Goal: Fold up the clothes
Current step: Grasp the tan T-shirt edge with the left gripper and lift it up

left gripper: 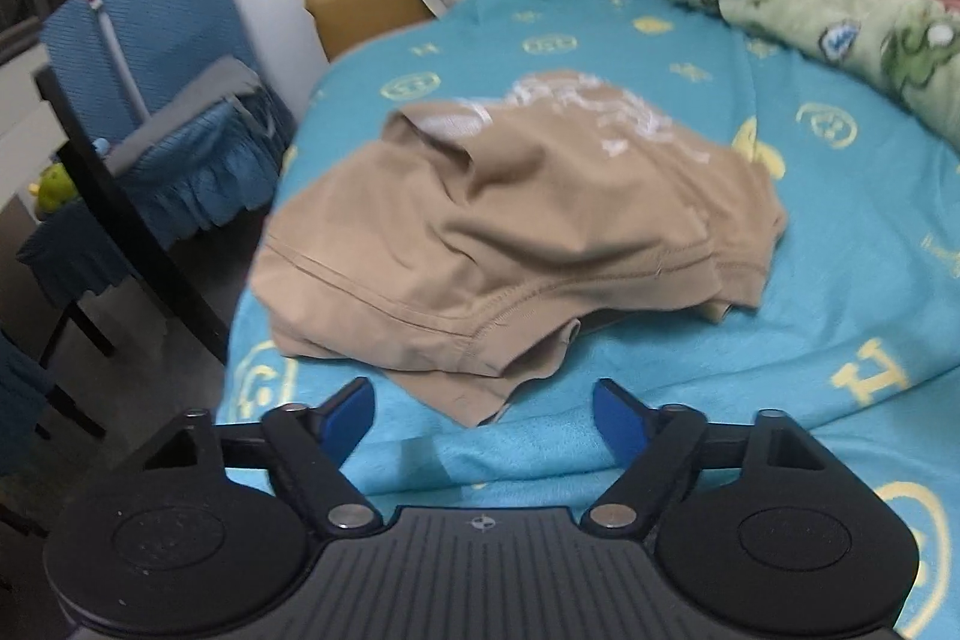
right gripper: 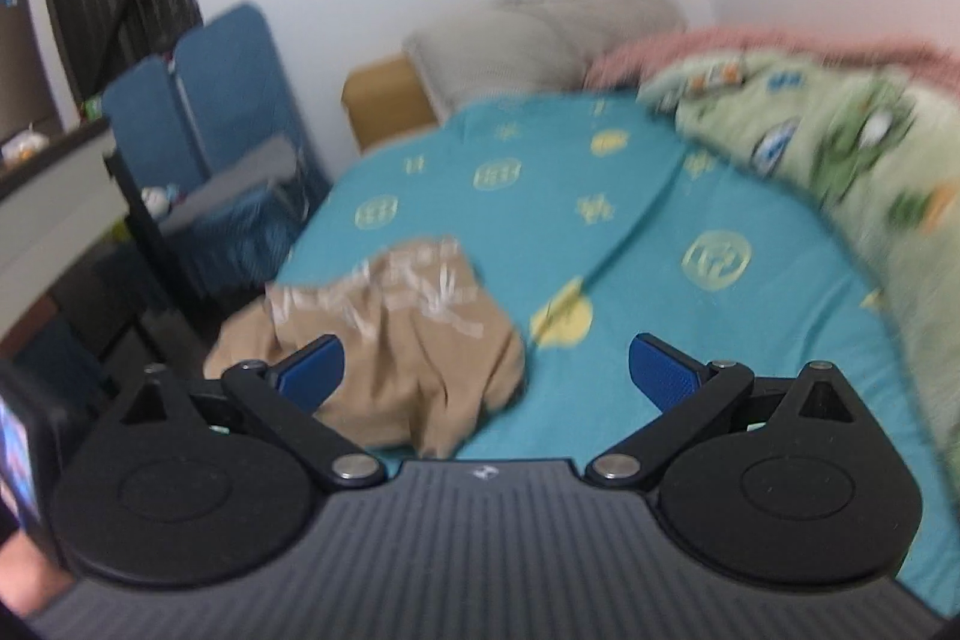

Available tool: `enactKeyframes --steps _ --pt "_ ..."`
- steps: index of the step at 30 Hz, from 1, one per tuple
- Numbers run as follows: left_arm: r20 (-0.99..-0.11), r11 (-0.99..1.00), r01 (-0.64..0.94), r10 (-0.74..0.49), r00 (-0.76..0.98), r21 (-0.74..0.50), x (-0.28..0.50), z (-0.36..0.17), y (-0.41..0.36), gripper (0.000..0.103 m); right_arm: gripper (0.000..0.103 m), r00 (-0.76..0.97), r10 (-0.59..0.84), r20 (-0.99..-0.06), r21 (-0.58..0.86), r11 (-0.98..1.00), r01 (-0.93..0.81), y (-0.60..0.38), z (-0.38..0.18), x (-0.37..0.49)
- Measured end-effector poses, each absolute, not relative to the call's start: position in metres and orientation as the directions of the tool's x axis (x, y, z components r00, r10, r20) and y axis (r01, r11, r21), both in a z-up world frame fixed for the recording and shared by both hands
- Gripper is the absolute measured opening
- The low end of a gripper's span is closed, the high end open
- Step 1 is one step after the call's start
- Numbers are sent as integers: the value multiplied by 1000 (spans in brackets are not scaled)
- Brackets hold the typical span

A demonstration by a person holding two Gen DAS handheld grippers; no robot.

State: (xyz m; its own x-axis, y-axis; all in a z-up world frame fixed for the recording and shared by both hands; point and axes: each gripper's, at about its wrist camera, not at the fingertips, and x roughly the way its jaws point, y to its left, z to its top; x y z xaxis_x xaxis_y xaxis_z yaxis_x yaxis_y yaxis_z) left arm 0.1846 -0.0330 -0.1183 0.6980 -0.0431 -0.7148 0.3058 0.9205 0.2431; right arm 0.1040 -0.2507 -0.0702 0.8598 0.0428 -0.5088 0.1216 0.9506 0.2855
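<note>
Shirt (left gripper: 510, 232) not yet gripped — left gripper (left gripper: 483, 415) is held wide open and empty just short of the near hem; right gripper (right gripper: 486, 370) likewise spread, nothing held. Tan knit with white print is seen crumpled on the teal patterned bedsheet (left gripper: 750, 316). Folding judged unstarted; a hem corner needs pinching and flattening first — fabric soft, limp.
</note>
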Motion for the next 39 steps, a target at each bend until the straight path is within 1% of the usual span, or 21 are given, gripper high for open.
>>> enactKeyframes --steps 3,5,6,8,11,14,19,22,25,30,32,35,37,39 --pt "-702 920 296 -33 711 257 196 -128 -34 64 103 851 81 -518 297 950 91 -249 -89 122" --pt "-693 936 277 -51 719 218 203 -128 -30 46 103 849 100 -520 292 954 66 -245 -99 130" --pt "-689 944 267 -63 722 194 207 -128 -28 43 103 848 106 -520 284 957 54 -243 -104 133" --pt "-683 956 256 -92 724 143 212 -125 -24 24 103 846 117 -520 267 963 31 -239 -115 139" --pt "-662 969 239 -137 737 65 215 -114 -17 14 103 840 121 -528 245 969 14 -236 -128 149" --pt "-588 975 222 -185 787 -10 208 -90 -7 10 103 845 127 -519 240 971 1 -236 -133 154" --pt "-390 966 251 -257 884 -68 166 -40 8 8 103 874 127 -468 192 981 -40 -228 -125 149" --pt "-298 955 284 -297 907 -87 136 -16 14 8 103 888 148 -435 161 983 -85 -217 -117 141" --pt "-235 940 322 -340 910 -113 108 6 19 8 103 895 175 -409 136 982 -130 -202 -107 130" --pt "-122 918 386 -394 911 -86 55 33 21 8 103 907 189 -377 65 982 -178 -177 -93 105" --pt "-79 904 417 -424 902 -97 34 42 22 8 103 909 193 -368 53 981 -187 -170 -86 94" --pt "-18 886 450 -455 890 -113 5 52 25 8 103 923 203 -326 58 979 -195 -165 -73 76" --pt "-5 875 466 -471 882 -133 -8 52 28 8 103 924 218 -315 71 976 -206 -160 -66 68" --pt "-11 873 472 -477 879 -127 -16 50 28 8 103 905 261 -336 94 965 -244 -156 -66 68"
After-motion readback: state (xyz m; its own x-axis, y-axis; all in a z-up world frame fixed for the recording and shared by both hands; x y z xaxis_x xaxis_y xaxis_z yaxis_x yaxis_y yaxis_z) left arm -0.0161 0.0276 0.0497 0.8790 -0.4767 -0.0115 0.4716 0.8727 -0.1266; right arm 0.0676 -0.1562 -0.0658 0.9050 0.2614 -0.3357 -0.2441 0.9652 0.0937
